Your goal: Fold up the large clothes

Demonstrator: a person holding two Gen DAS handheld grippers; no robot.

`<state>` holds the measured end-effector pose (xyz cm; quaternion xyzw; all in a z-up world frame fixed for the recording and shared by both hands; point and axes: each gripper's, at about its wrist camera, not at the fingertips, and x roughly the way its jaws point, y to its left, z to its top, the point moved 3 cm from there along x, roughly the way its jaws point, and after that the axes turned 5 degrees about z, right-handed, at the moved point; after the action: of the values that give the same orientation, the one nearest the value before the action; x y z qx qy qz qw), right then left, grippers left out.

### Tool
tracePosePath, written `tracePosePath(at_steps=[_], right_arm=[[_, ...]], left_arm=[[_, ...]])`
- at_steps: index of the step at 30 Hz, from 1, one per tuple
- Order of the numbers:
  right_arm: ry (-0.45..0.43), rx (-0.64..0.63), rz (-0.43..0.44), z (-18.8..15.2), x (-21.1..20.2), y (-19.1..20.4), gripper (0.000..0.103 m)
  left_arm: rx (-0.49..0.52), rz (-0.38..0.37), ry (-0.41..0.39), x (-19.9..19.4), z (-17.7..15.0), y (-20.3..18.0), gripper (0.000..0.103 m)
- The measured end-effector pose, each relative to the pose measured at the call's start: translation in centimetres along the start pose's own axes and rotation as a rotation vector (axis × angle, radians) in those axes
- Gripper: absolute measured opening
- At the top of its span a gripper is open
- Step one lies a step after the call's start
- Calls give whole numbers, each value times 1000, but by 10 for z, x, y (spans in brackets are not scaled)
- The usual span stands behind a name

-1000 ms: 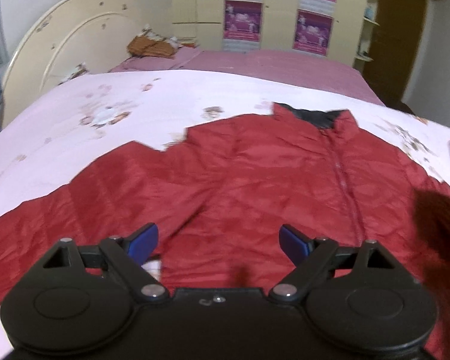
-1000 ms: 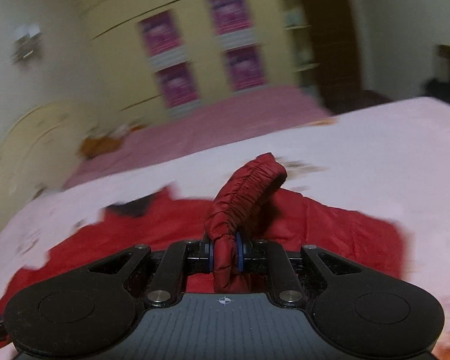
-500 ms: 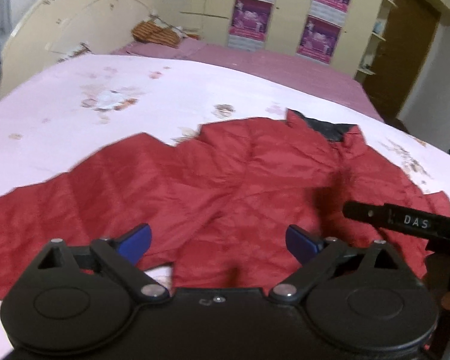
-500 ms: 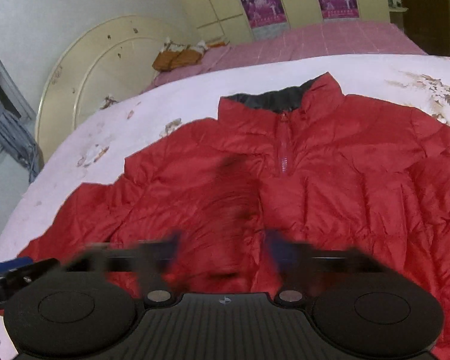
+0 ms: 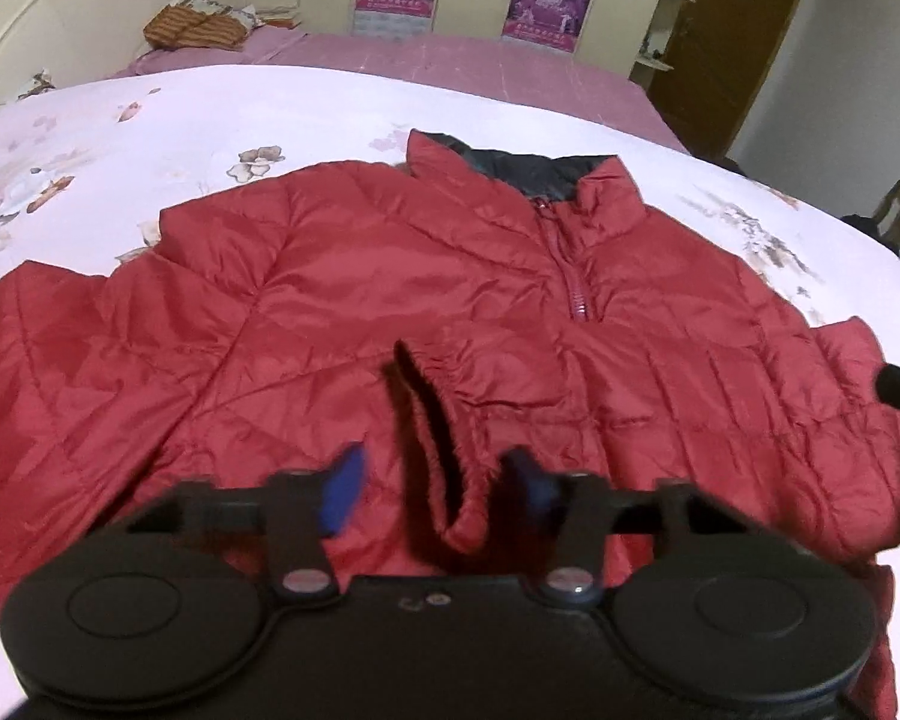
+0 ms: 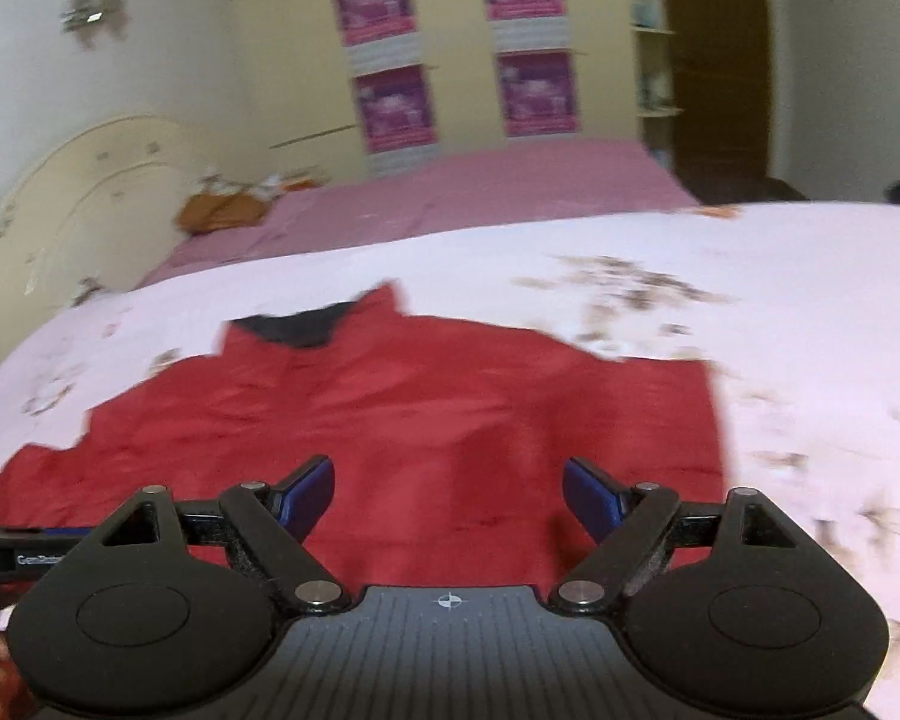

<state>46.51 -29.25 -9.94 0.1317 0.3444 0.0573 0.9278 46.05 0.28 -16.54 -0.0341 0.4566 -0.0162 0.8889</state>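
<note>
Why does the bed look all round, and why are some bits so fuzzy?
Both wrist views use fisheye lenses, so the flowered white bedspread bulges like a ball. Left wrist view: the puffy red quilted jacket is sharp, but the left gripper is smeared, its jaws just closing around a red sleeve cuff. Right wrist view: everything beyond the right gripper is blurred.

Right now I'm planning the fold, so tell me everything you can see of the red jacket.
The red jacket is a quilted, shiny puffer with a dark-lined stand collar and a part-open front zip. It lies front up, spread on the floral bedspread, one sleeve out flat. The other sleeve's gathered elastic cuff lies folded over the front, between the blue pads of the left gripper, whose jaws have just been closing; contact is too blurred to confirm.
</note>
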Motion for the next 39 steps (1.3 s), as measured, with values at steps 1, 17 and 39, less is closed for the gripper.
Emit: tracePosePath(at_steps=[1,17,39], right_arm=[[-4,14,-16,0,0,-9,83],[118,142,-86,9,72,-82,77],[41,-50,-150,16,55,-58,73]], left_arm=[[-3,5,-4,-1,0,0,19],[-53,170,-40,0,-1,53,14],[-14,216,-18,-1,-5,46,24]])
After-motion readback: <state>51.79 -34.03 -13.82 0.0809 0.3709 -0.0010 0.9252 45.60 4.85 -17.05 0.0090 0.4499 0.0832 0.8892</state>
